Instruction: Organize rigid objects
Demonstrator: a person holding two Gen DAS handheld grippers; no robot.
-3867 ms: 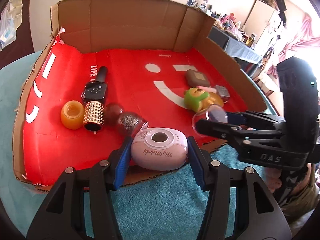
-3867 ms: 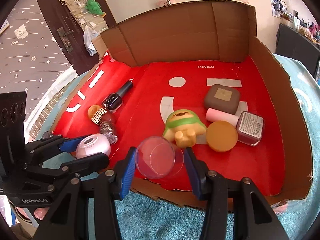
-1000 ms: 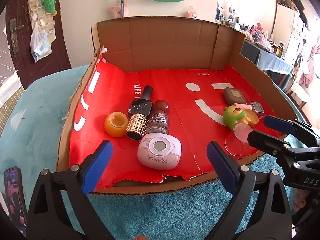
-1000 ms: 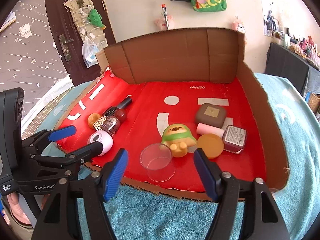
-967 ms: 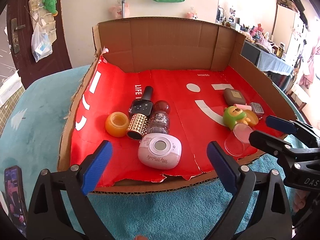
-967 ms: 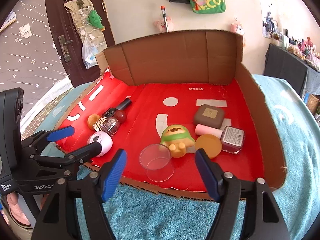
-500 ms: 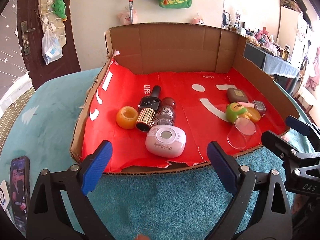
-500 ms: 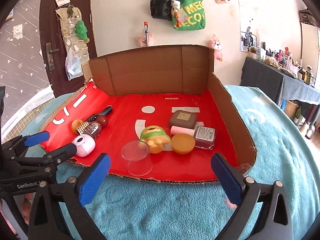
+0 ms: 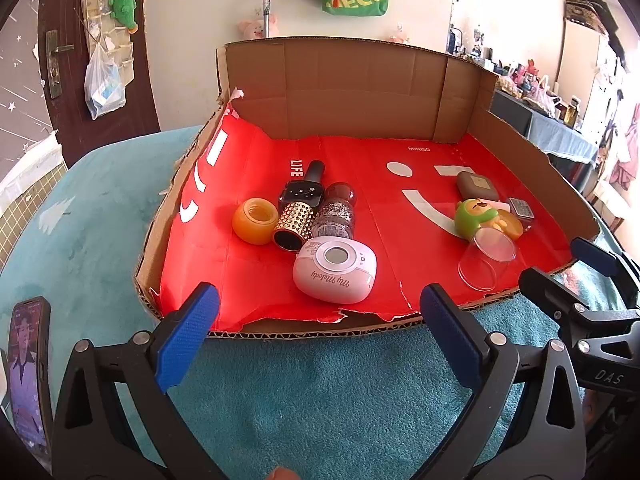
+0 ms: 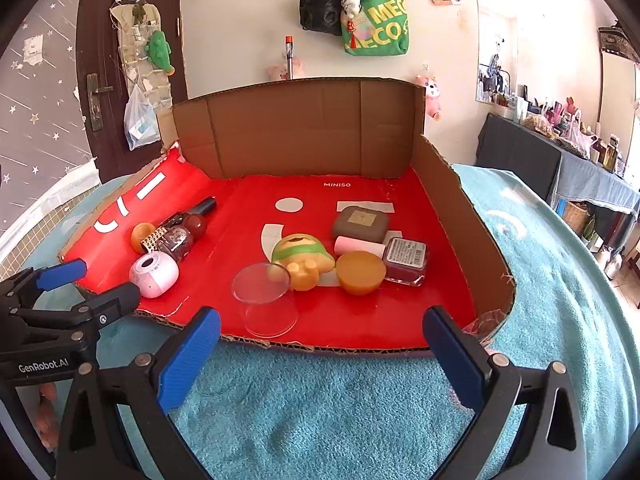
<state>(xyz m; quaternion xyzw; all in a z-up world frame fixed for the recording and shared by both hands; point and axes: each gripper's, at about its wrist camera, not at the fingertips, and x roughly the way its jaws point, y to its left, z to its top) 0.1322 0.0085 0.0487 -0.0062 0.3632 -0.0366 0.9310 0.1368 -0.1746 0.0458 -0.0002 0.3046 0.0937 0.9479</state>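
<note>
A red-lined cardboard tray [image 9: 400, 148] [image 10: 448, 184] holds two clusters. On its left lie a pink "My Melody" case [image 9: 335, 271] [image 10: 153, 269], an orange jar [image 9: 255, 221], a gold studded cap [image 9: 293, 227], a glitter bottle [image 9: 335, 211] and a black bottle [image 9: 306, 188]. On its right lie a clear cup [image 9: 486, 258] [image 10: 265, 300], a green toy [image 10: 302, 258], an orange disc [image 10: 361, 272], a brown case [image 10: 361, 223] and a small red jar [image 10: 405, 261]. My left gripper [image 9: 316, 338] and right gripper [image 10: 320, 356] are open and empty, over the towel in front of the tray.
The tray sits on a teal towel [image 9: 320, 392] [image 10: 560, 272]. A phone [image 9: 28, 368] lies at the towel's left edge. A dark door [image 10: 100, 60] and a cluttered side table [image 10: 560, 152] stand behind.
Both grippers let go, the left of the pink case and the right of the clear cup, opened wide and pulled back from the tray. Both objects now rest near the tray's front edge.
</note>
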